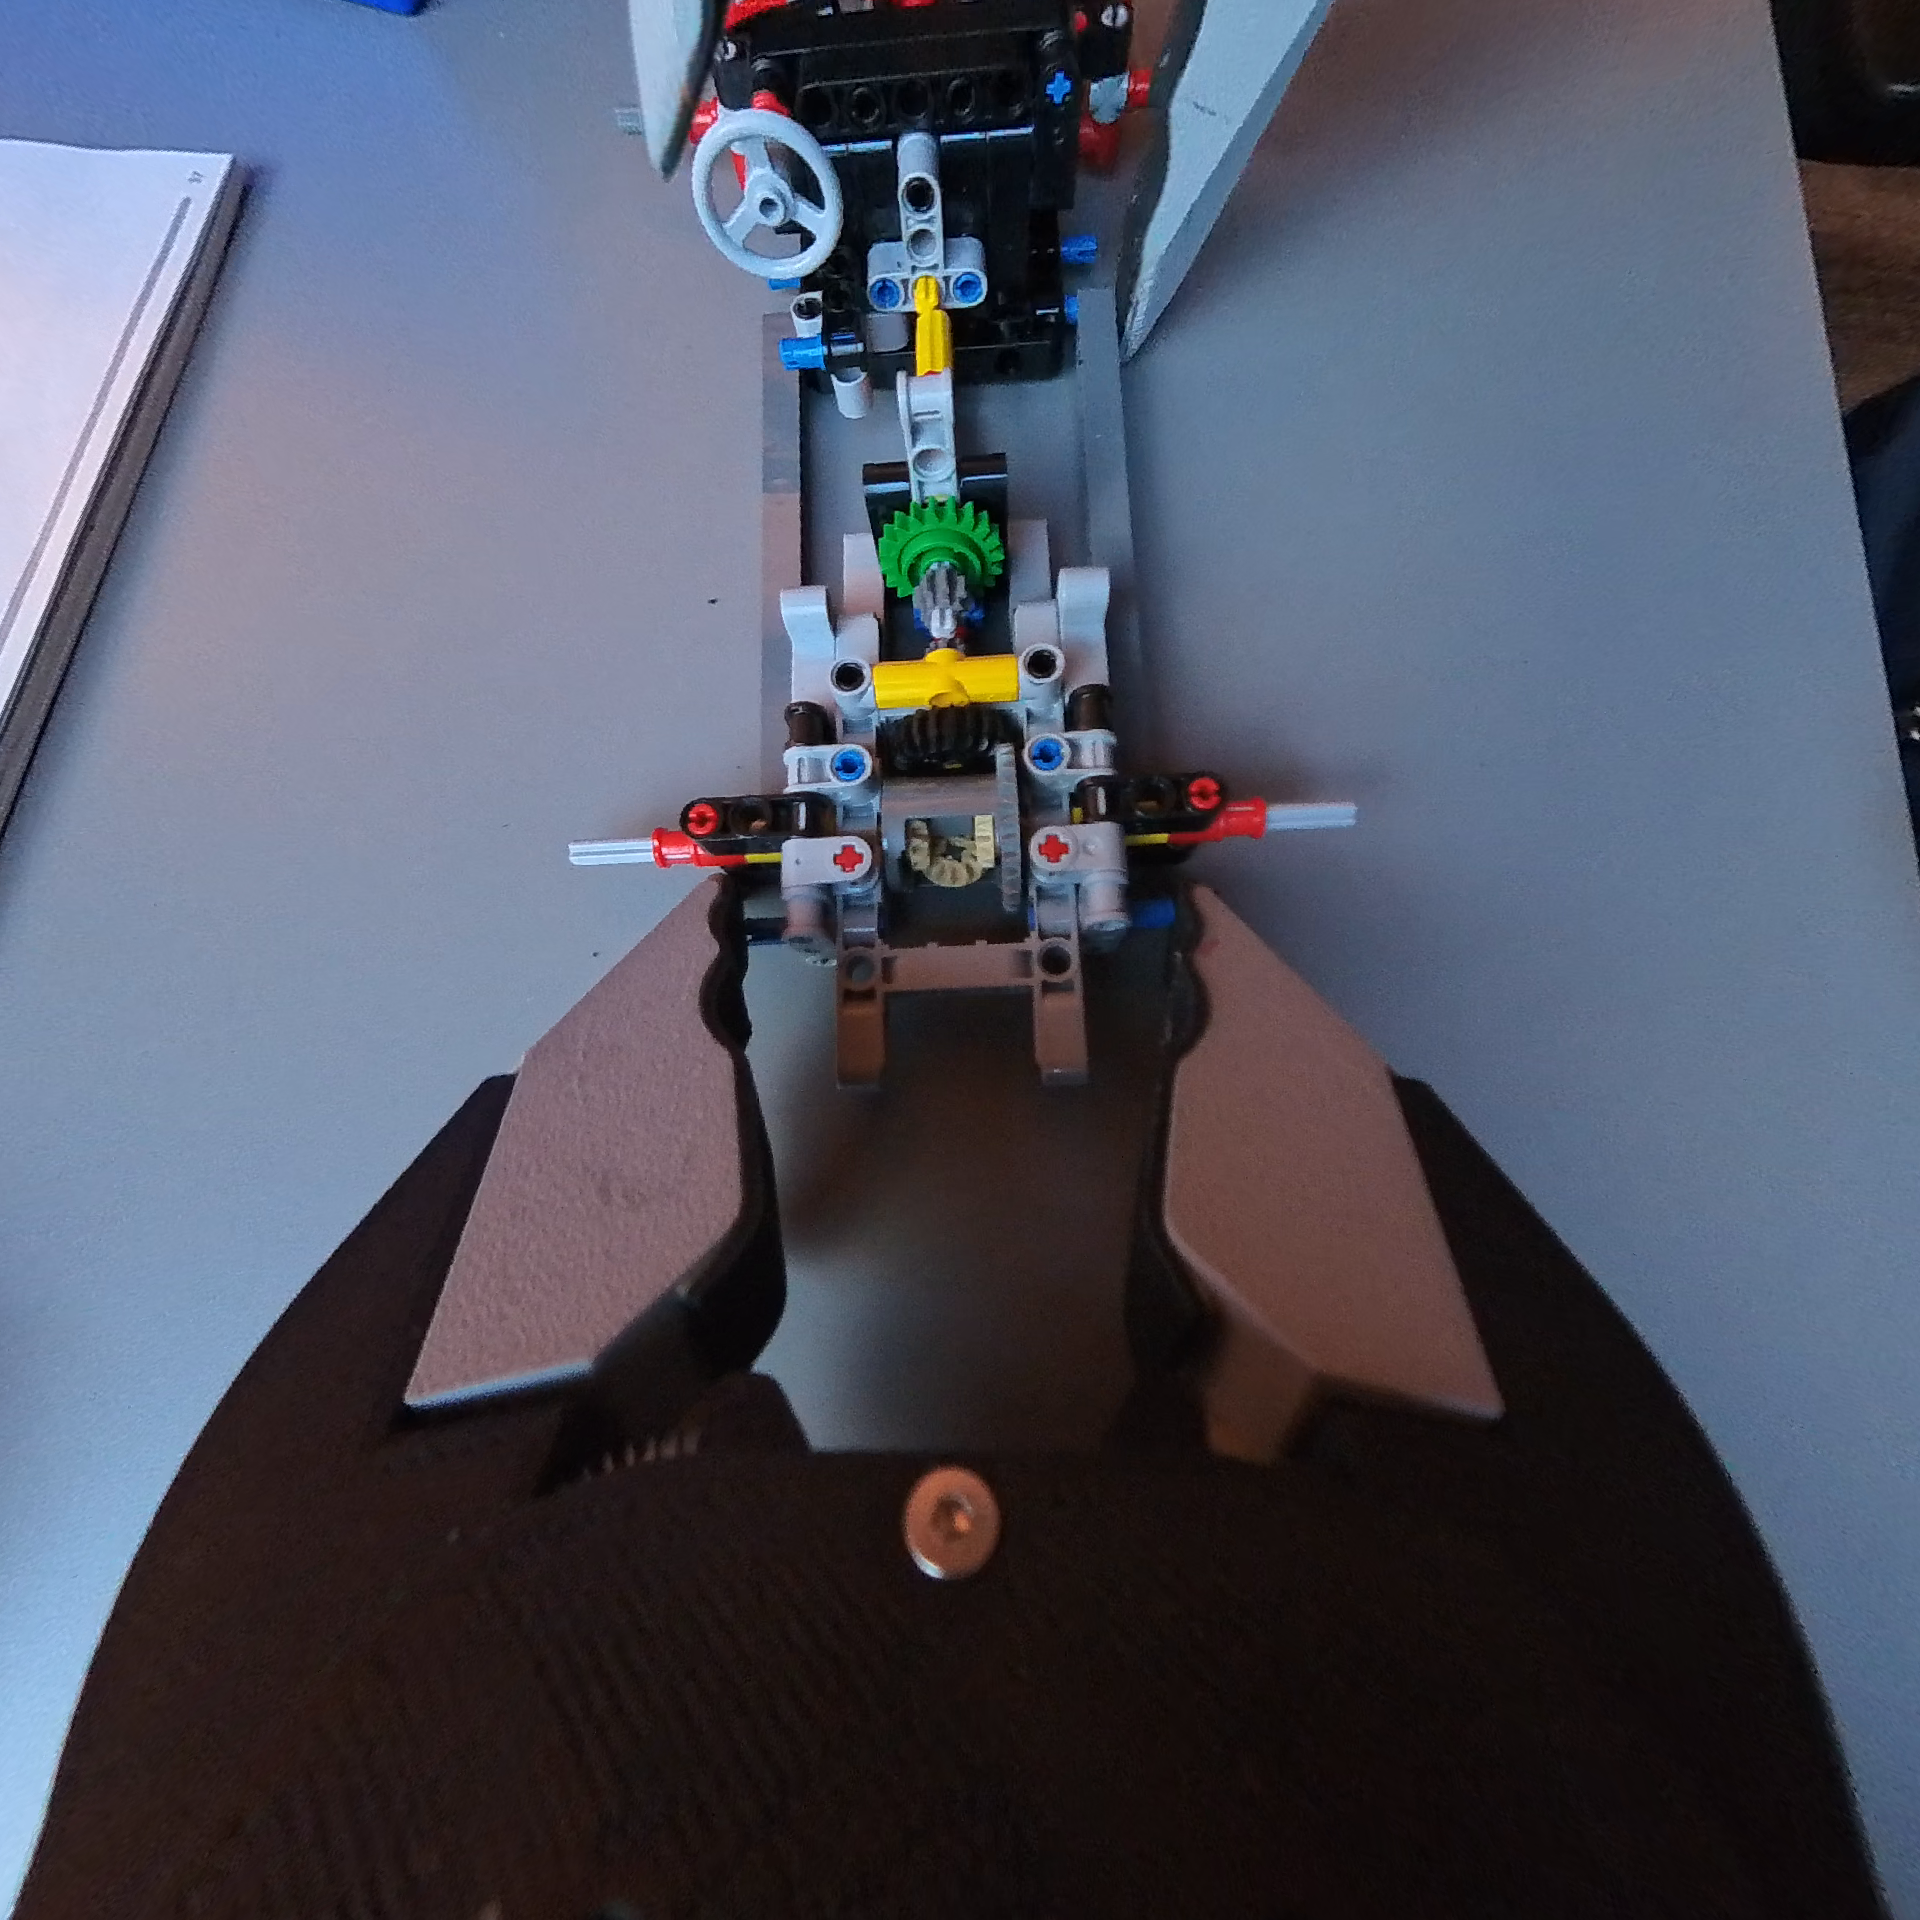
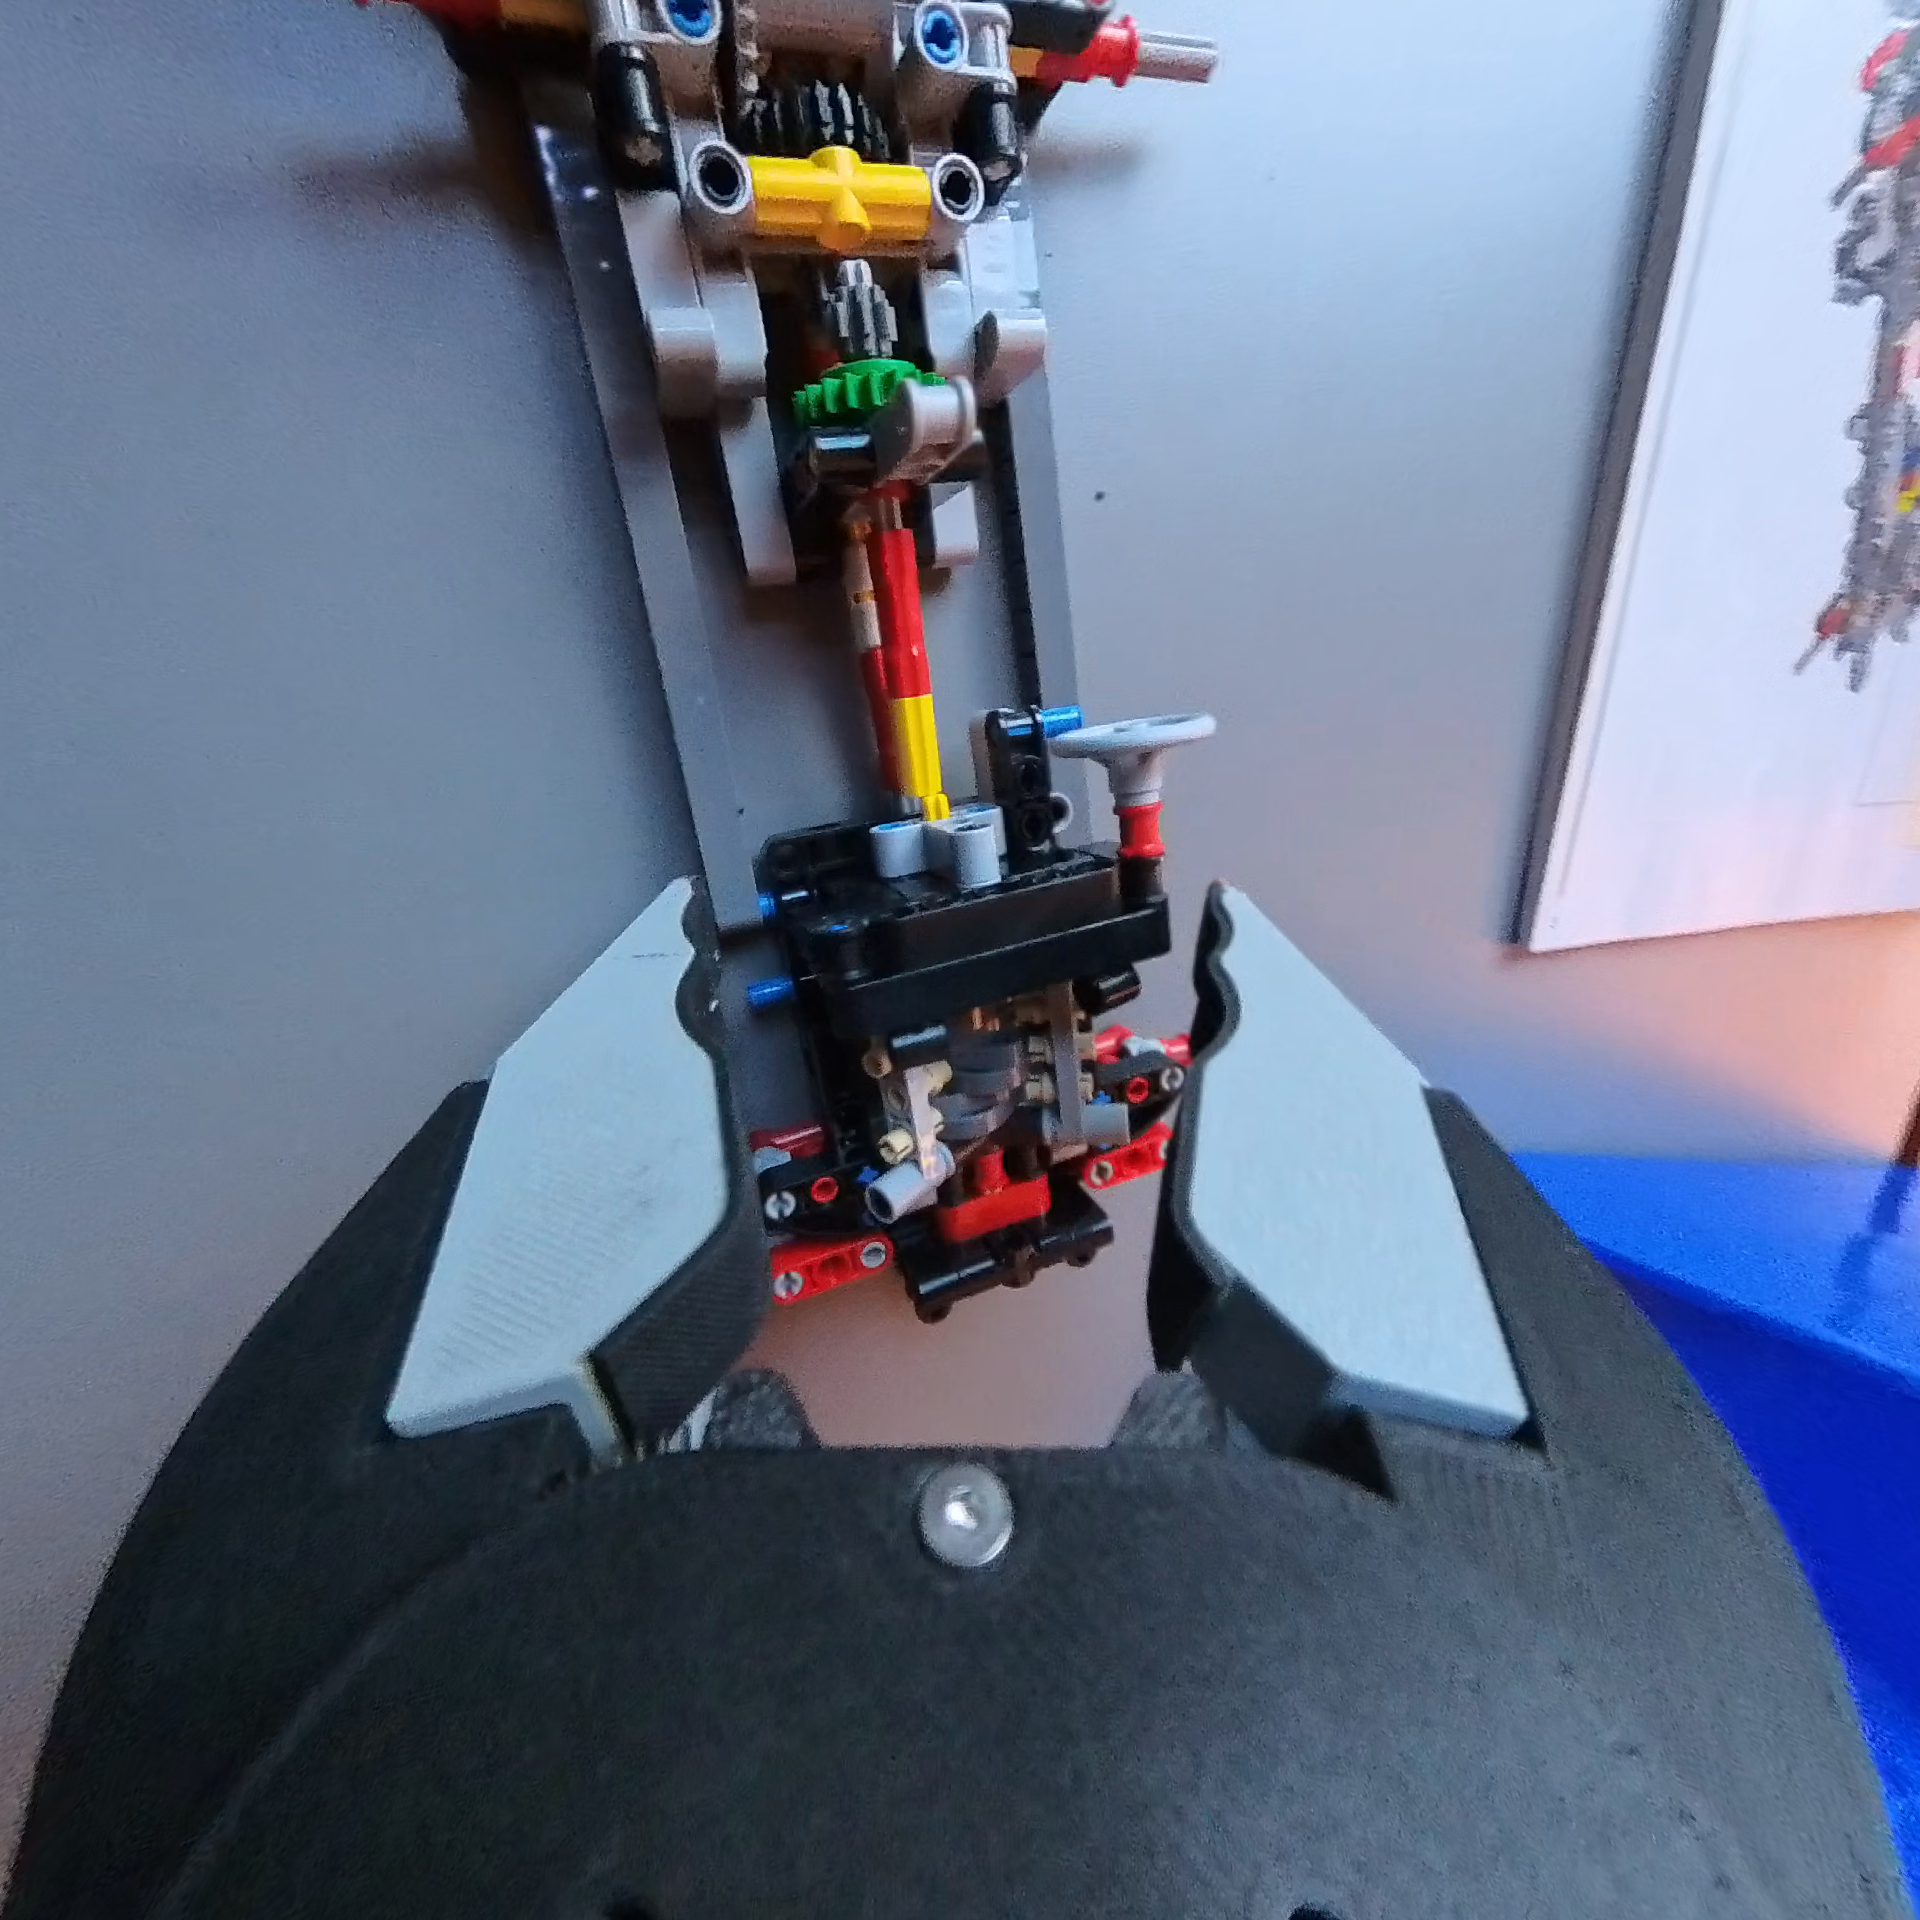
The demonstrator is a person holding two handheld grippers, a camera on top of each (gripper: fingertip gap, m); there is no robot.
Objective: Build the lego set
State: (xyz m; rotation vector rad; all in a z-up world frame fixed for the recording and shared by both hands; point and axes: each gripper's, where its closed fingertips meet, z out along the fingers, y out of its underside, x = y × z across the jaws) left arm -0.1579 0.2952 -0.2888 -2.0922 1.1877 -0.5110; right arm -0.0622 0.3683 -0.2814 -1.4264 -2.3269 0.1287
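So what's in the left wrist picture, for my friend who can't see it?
A toy-brick car chassis lies on a grey table, its rear axle end between the open left claw. At the far end, past a green gear, sits a grey steering wheel. A white booklet lies at left.

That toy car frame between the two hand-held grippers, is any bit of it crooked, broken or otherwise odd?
Nothing looks broken. The toy car frame lies flat on the grey table. It has no wheels, so bare axle ends stick out at both sides. The steering wheel sits off to one side, tilted on its post. Both grippers stand open around the frame's ends.
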